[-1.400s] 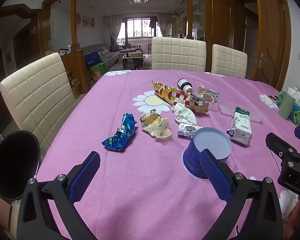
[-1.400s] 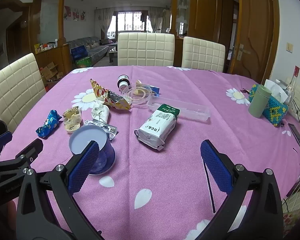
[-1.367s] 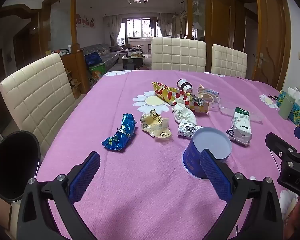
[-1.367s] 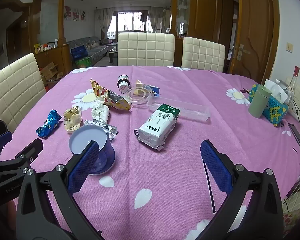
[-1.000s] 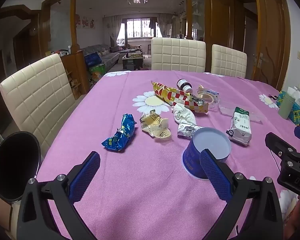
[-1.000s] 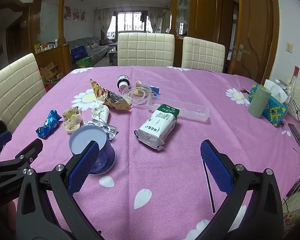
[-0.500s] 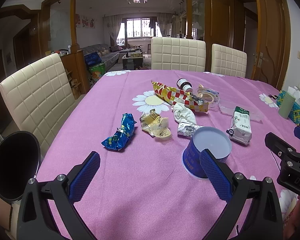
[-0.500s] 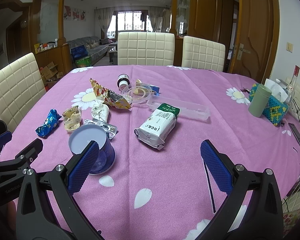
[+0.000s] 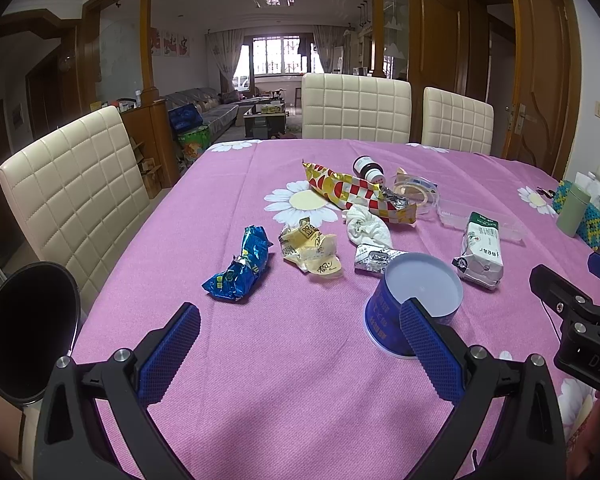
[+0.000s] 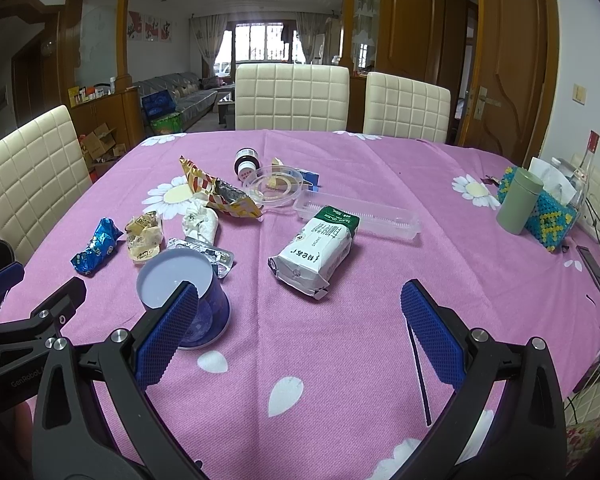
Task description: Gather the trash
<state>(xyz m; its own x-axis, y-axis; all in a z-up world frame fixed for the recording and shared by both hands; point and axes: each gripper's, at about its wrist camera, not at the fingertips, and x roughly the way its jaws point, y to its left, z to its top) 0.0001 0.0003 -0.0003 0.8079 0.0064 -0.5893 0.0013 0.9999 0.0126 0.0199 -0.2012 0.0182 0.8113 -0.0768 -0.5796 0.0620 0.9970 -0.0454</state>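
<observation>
Purple cloth covers the table [image 9: 300,360], and all the trash looks uncollected: a blue wrapper [image 9: 239,268], a yellow wrapper [image 9: 310,249], a white tissue [image 9: 368,228], a checked bag [image 9: 356,192] and a white pouch [image 9: 480,250] lie across the middle of the left view. Nearer, lower right of centre, stands a blue cup [image 9: 414,304]. Both the left gripper [image 9: 300,350] and the right gripper [image 10: 300,330] hover with jaws wide apart and empty, so nearly everything is left to do.

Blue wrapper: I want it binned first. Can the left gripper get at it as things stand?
Probably yes. The blue wrapper lies alone on bare cloth ahead of the open left gripper, nothing between.
</observation>
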